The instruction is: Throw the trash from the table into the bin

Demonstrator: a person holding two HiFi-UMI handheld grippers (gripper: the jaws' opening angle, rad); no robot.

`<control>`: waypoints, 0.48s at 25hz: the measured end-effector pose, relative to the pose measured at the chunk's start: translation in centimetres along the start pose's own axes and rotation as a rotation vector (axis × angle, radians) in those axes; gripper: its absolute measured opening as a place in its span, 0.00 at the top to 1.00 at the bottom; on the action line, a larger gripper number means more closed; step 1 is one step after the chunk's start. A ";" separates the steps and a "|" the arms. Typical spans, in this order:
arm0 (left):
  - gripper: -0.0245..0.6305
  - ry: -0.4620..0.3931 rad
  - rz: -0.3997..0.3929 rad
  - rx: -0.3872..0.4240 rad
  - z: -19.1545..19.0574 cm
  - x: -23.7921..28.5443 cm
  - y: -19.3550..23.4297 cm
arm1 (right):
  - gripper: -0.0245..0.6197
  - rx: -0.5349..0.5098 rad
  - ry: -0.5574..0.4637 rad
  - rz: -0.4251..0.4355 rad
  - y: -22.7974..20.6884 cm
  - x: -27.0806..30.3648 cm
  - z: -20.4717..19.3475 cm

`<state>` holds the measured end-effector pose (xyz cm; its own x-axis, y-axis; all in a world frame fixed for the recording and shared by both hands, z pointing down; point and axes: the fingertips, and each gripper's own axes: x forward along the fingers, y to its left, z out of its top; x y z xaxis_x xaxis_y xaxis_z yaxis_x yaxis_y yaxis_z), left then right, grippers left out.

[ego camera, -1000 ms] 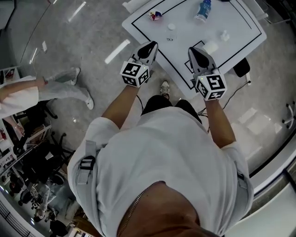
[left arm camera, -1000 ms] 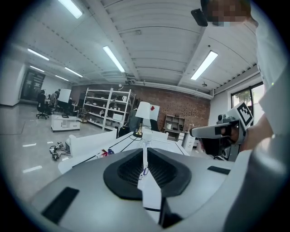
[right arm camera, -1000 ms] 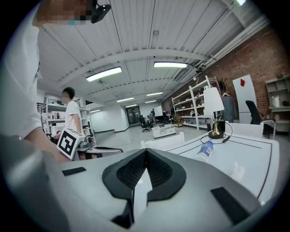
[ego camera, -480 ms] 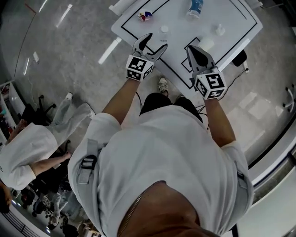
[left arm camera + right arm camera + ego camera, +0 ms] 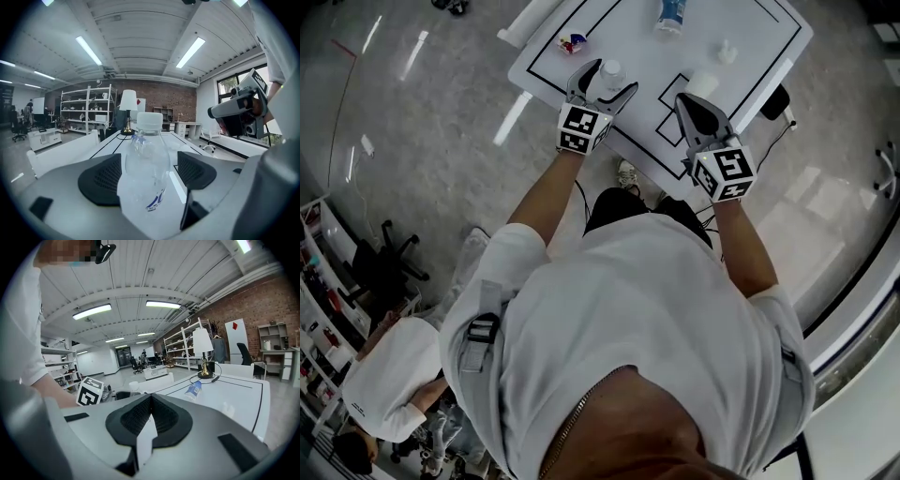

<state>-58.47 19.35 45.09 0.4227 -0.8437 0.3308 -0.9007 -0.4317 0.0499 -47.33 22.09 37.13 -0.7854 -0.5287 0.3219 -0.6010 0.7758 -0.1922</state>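
Clear upright bottle (image 5: 143,164) w/ white cap (image 5: 149,120)

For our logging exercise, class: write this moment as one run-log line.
left gripper: fingers have just been opening, clear bottle between them, not gripped | right gripper: shut | clear bottle: upright on table

A white desk (image 5: 647,58) with black lines stands on a glossy grey floor (image 5: 412,150). At the far end are a brick wall (image 5: 164,96), open metal shelves (image 5: 86,112) and a lamp (image 5: 128,104). Strip lights (image 5: 89,50) cross the white ceiling (image 5: 140,33), and windows (image 5: 229,86) line the right side.
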 end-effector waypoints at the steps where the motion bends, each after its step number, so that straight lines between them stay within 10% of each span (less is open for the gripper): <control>1: 0.41 0.002 -0.006 -0.003 0.0 0.2 0.0 | 0.97 0.002 0.000 -0.005 -0.1 -0.1 0.0; 12: 0.49 0.017 -0.012 -0.011 -0.3 0.6 0.5 | 0.97 0.014 -0.018 -0.083 -1.0 -2.2 0.1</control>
<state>-58.69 18.71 45.58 0.4318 -0.8328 0.3463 -0.8966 -0.4382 0.0640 -45.02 22.40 36.57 -0.7356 -0.5969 0.3205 -0.6657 0.7246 -0.1785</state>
